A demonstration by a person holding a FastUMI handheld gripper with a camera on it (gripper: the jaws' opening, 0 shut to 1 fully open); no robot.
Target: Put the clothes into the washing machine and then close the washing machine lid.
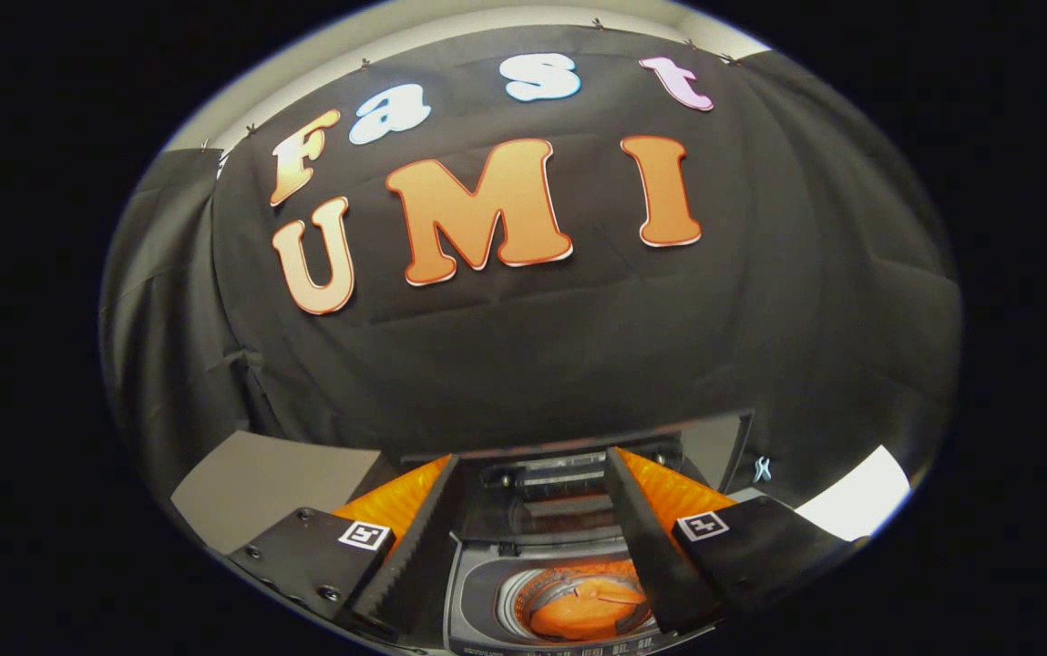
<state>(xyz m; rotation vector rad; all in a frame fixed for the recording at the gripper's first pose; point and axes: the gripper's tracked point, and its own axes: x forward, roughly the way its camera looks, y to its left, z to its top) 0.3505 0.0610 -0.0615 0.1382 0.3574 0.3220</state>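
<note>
Two black fingers of the gripper [532, 538] stand spread wide apart with nothing held between them, hanging over the washing machine [487, 610]. Taking the machine as the landmark and going left to right: the left finger [414, 547], with its orange backing, sits over the machine's left edge; between the fingers lies the round drum [523, 592], and in it an orange garment [582, 612], bunched low in the tub. Behind the drum the lid [550, 497] stands raised against the machine's back, dark and glassy. The right finger [646, 547] crosses the drum's right rim.

The clothes look to be in already, so the lid seems the step left. The risk, as I judge it, is in reaching for that lid: a smooth upright panel could slip off a finger and drop hard, or a finger pushed too far could catch the machine's rear edge instead.
</note>
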